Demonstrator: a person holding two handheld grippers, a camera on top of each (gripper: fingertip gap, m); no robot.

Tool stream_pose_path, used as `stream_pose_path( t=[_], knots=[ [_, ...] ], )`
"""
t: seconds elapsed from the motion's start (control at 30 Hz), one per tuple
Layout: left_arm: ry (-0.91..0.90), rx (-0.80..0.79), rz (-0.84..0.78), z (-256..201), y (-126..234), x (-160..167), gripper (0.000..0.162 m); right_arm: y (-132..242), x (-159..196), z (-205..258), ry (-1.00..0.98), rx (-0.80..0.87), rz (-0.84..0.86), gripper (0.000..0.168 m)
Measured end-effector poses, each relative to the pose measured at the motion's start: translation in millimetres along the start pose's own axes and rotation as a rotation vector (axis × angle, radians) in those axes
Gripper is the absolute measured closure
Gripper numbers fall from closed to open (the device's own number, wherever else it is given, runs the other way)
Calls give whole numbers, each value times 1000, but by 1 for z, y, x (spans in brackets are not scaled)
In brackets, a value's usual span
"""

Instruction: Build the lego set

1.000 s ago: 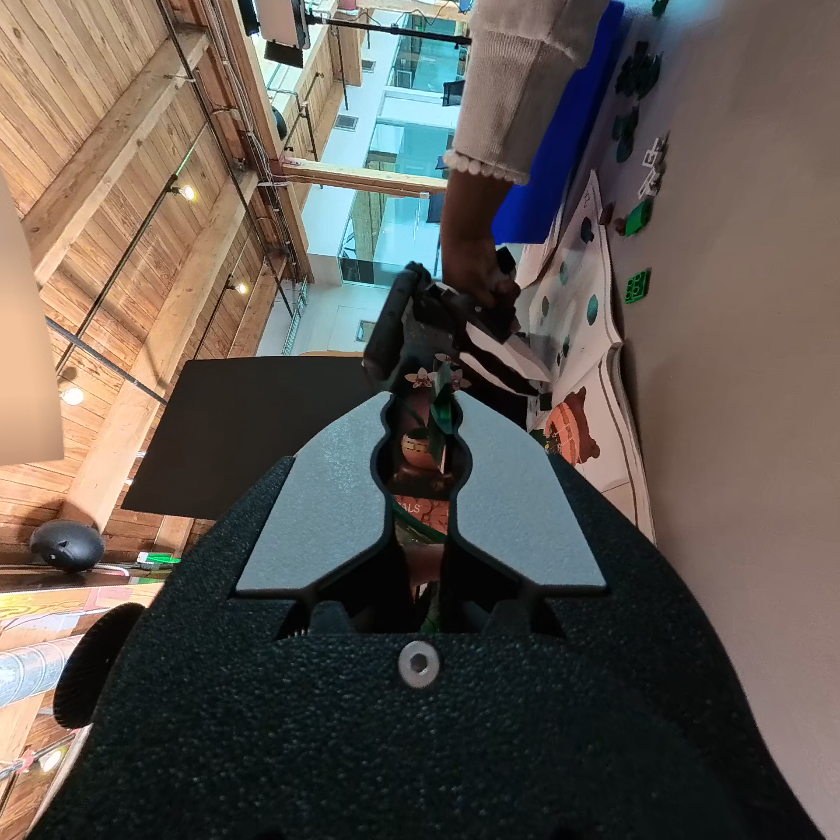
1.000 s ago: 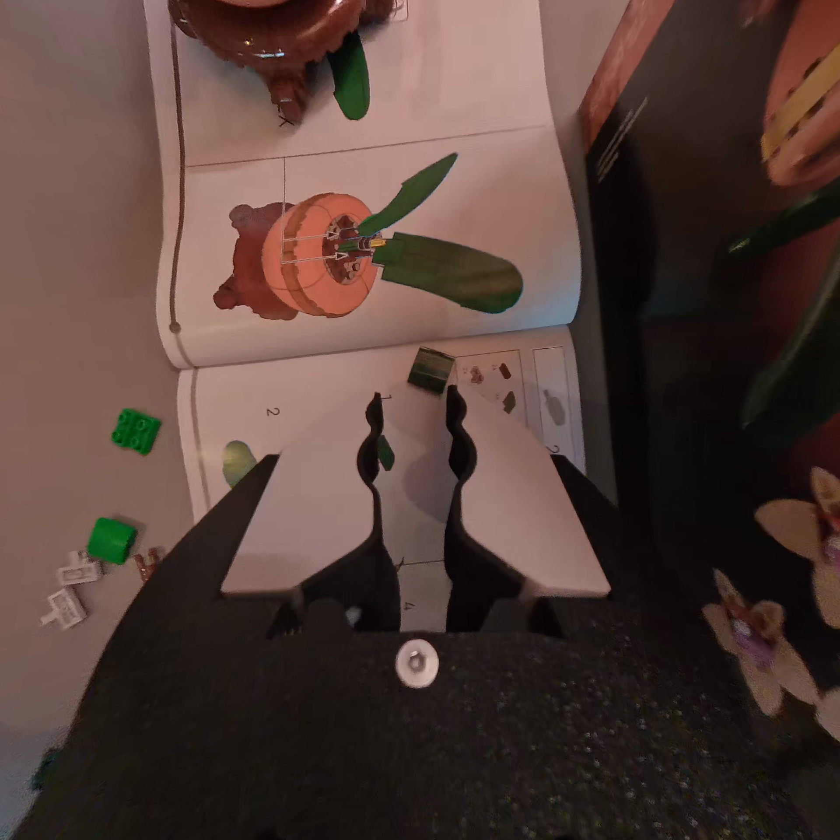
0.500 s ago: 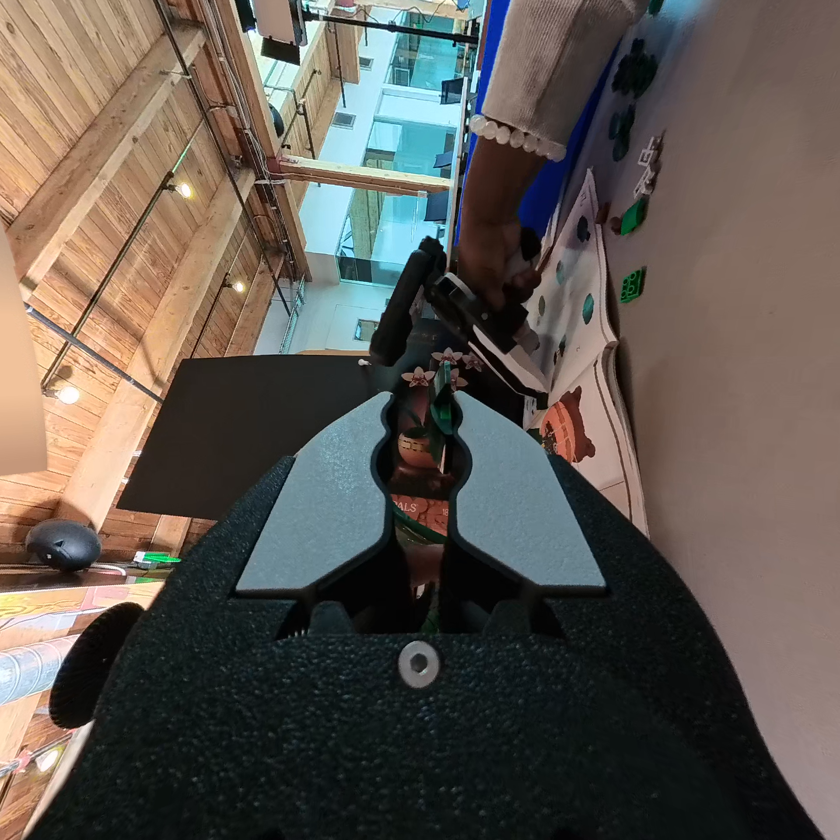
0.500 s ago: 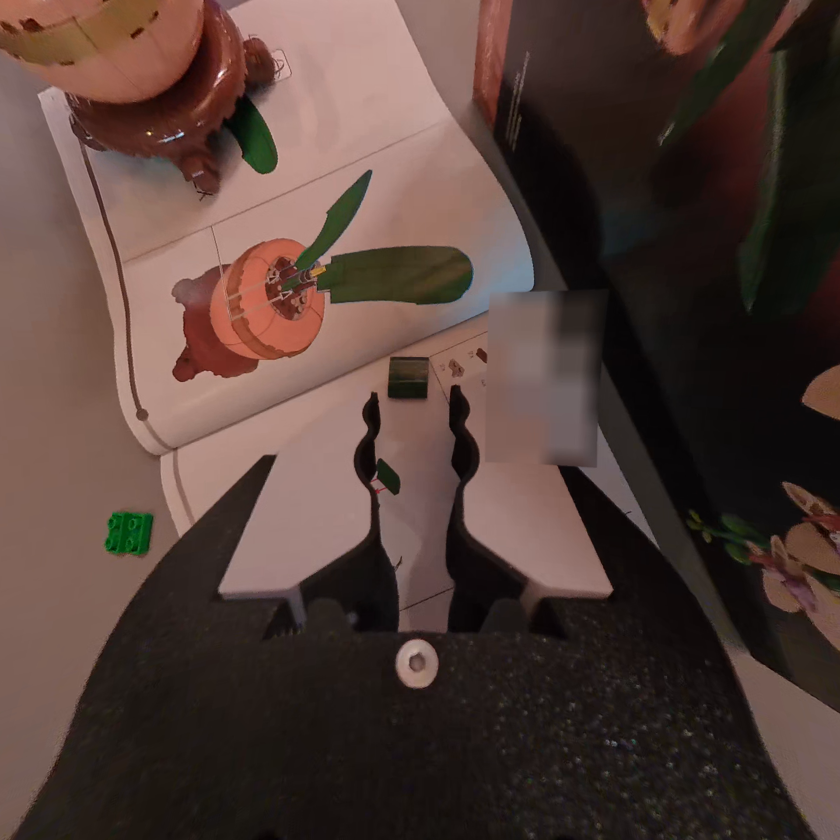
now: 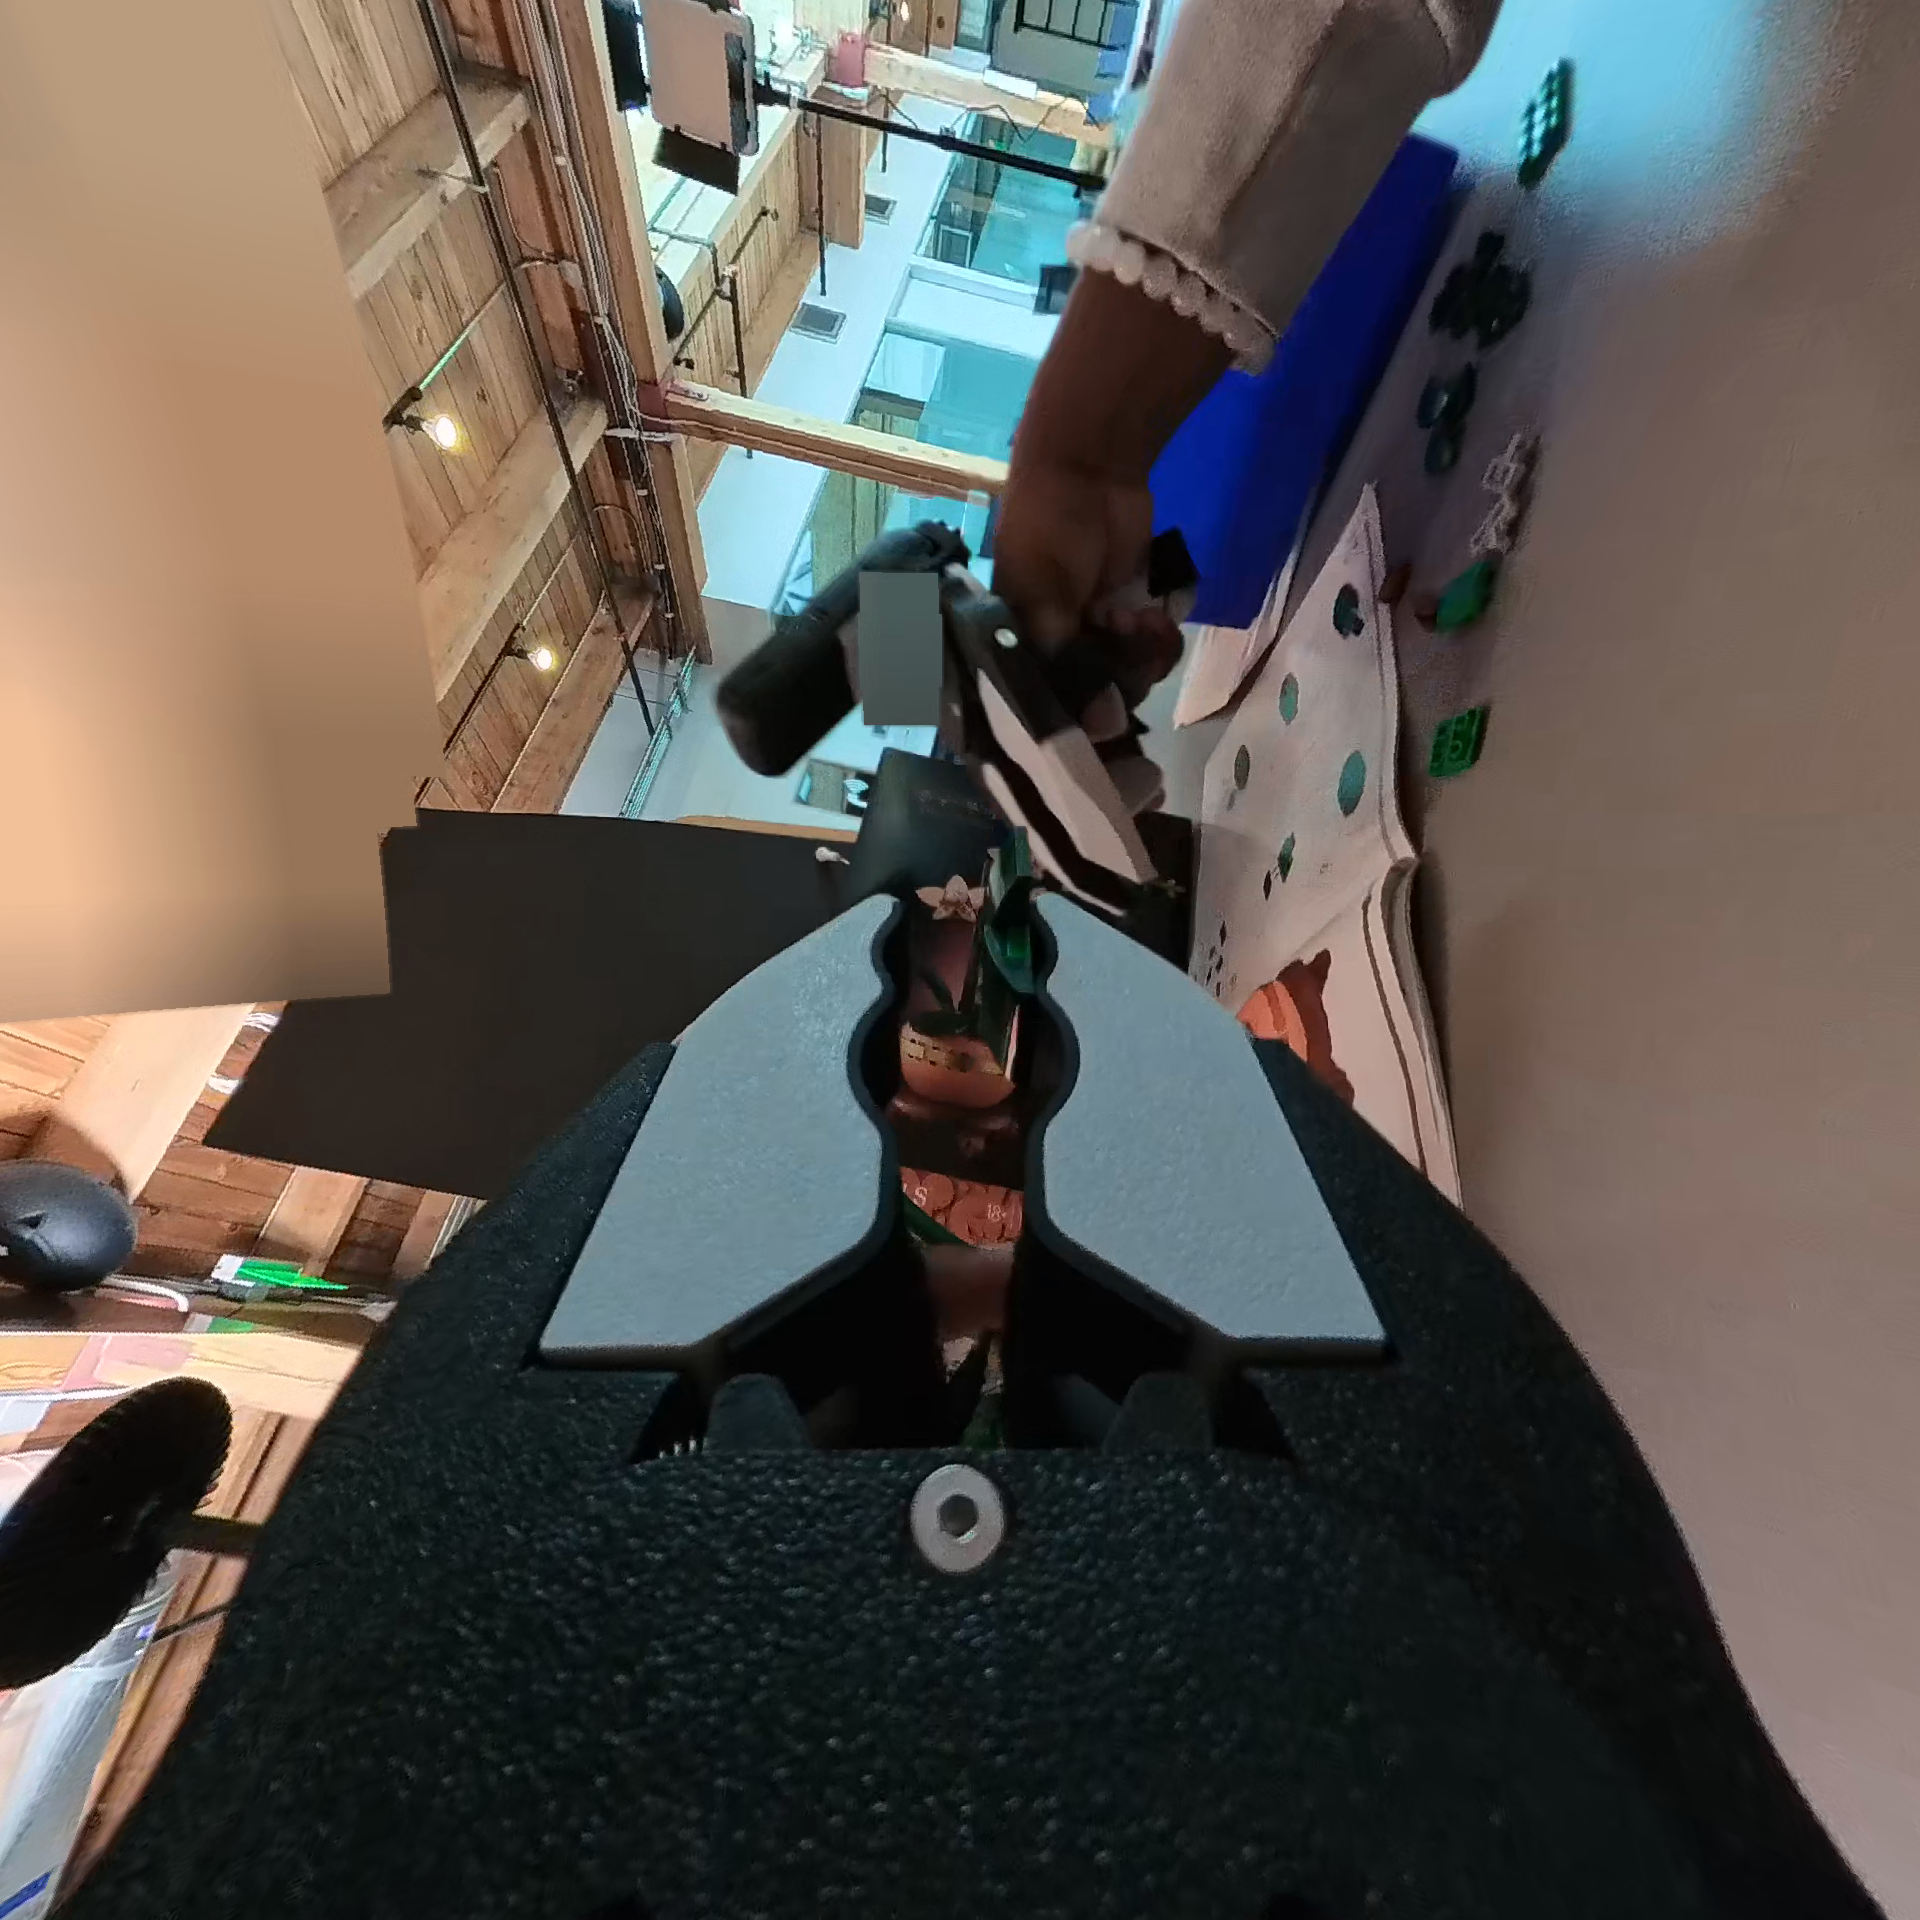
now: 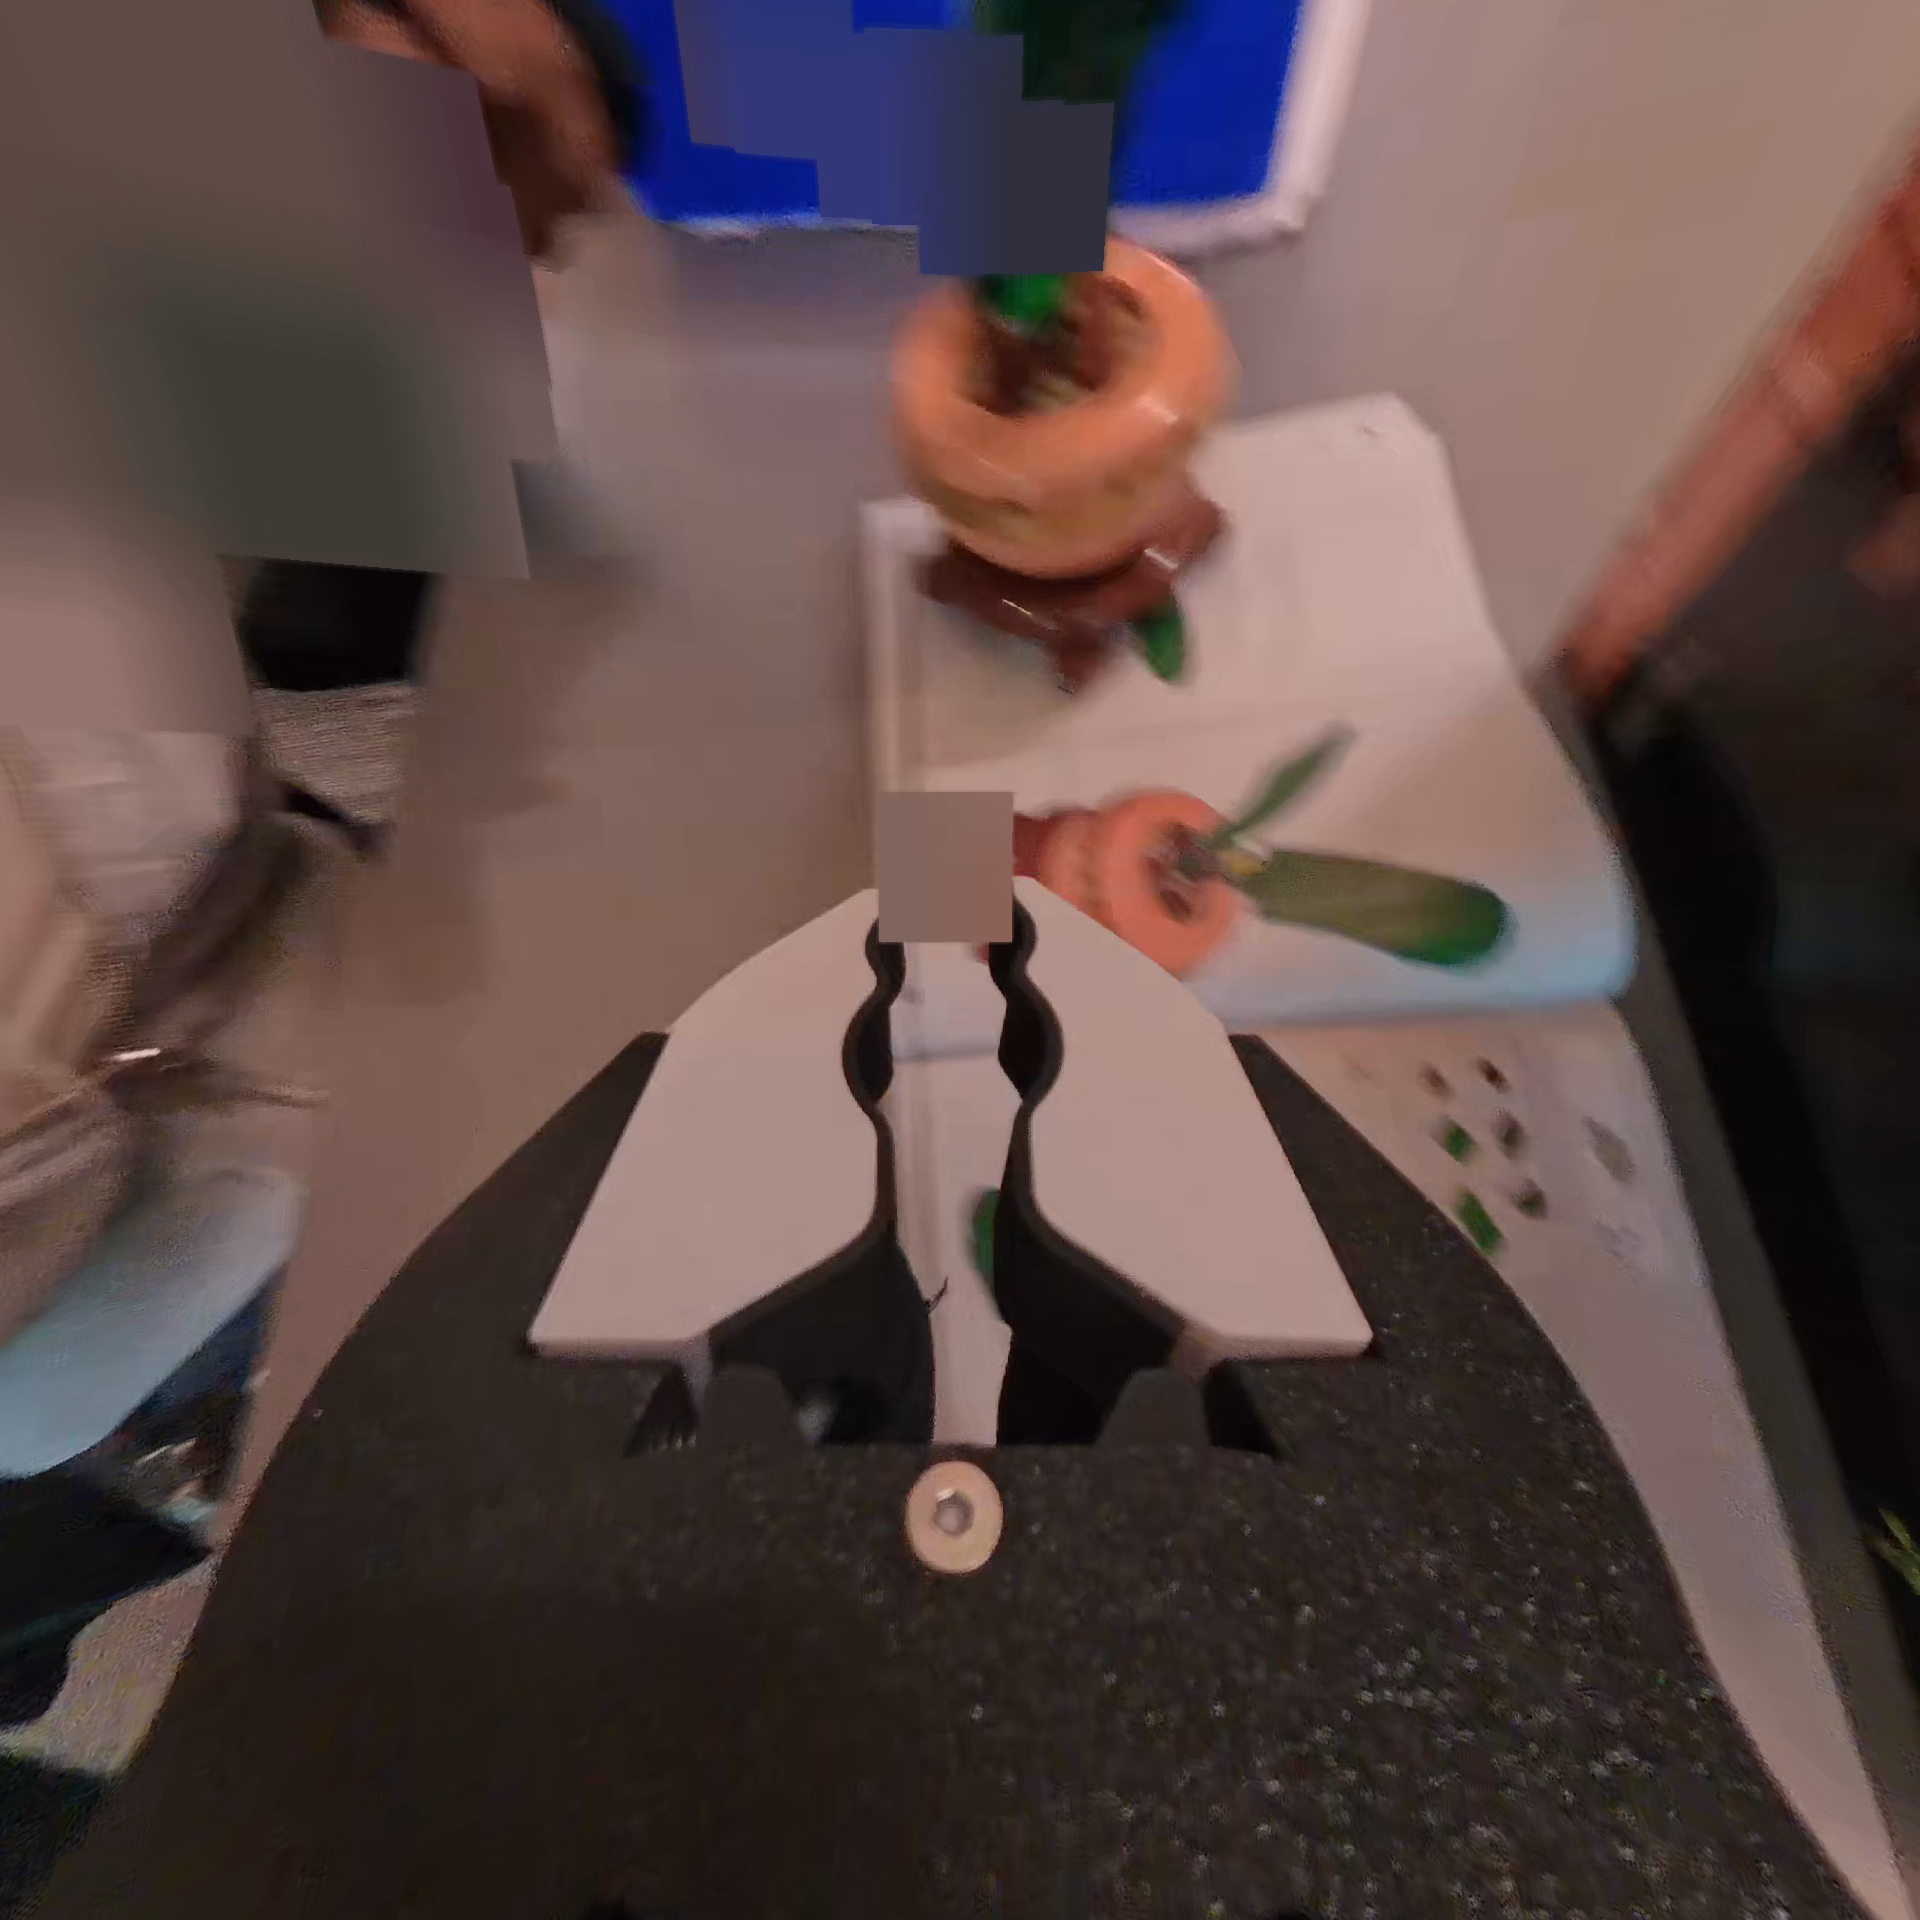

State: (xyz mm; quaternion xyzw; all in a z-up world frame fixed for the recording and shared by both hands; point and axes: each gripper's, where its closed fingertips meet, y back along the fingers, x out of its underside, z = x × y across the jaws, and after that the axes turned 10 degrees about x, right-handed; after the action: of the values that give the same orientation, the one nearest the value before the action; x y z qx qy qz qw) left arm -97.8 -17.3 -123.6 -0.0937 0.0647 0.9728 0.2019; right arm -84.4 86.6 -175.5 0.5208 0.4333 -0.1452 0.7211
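1. Lego flowerpot [image 6: 1060,436]: an orange pot on a brown base. It stands upright on the far page of the open instruction booklet [image 6: 1351,582], straight ahead of the right gripper [image 6: 945,914] and well apart from it. A green stem [image 6: 1023,301] rises from the pot mouth. This view is motion-blurred, so fine detail cannot be read.

2. Right gripper: the 2 fingers stand a narrow gap apart with nothing between them. In the left wrist view it hangs above the booklet, tips angled down toward the page, gripped by a hand [image 5: 1081,561] in a cream sleeve [image 5: 1278,135].

3. Left gripper [image 5: 961,914]: it is raised and rolled, so the table [image 5: 1714,1039] runs up the right edge of its view. The fingers stand a narrow gap apart. A bright green piece [image 5: 1013,935] lies against the inner edge of the right finger near the tip. Whether it is clamped cannot be told.

4. Lego box [image 5: 935,1039]: dark, with a printed flower picture, it shows through the finger gap in the left wrist view. In the right wrist view it stands just beside the right edge of the booklet.

5. Loose pieces on the table beyond the booklet:
- 1 bright green brick [image 5: 1460,740]
- 1 green piece [image 5: 1465,594]
- white pieces [image 5: 1501,509]
- dark green pieces [image 5: 1475,301]

6. A blue sheet [image 5: 1299,416] lies on the table behind the hand.
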Motion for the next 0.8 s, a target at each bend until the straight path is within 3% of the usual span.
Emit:
stream_pose_path(
  t=[0.13, 0.3, 0.53, 0.8],
  knots=[
    [16, -5, -46, 7, 1, -10, 143, 18, -39, 72, 81, -236, -58, 153],
    [-2, -7, -116, 23, -1, -30, 142, 28, -62, 116, 115, -352, -23, 153],
    [-15, 17, -170, 33, -5, -50, 141, 33, -64, 126, 112, -313, 69, 153],
    [-17, 15, -187, 39, -10, -56, 141, 37, -66, 130, 113, -300, 59, 153]
  ],
)
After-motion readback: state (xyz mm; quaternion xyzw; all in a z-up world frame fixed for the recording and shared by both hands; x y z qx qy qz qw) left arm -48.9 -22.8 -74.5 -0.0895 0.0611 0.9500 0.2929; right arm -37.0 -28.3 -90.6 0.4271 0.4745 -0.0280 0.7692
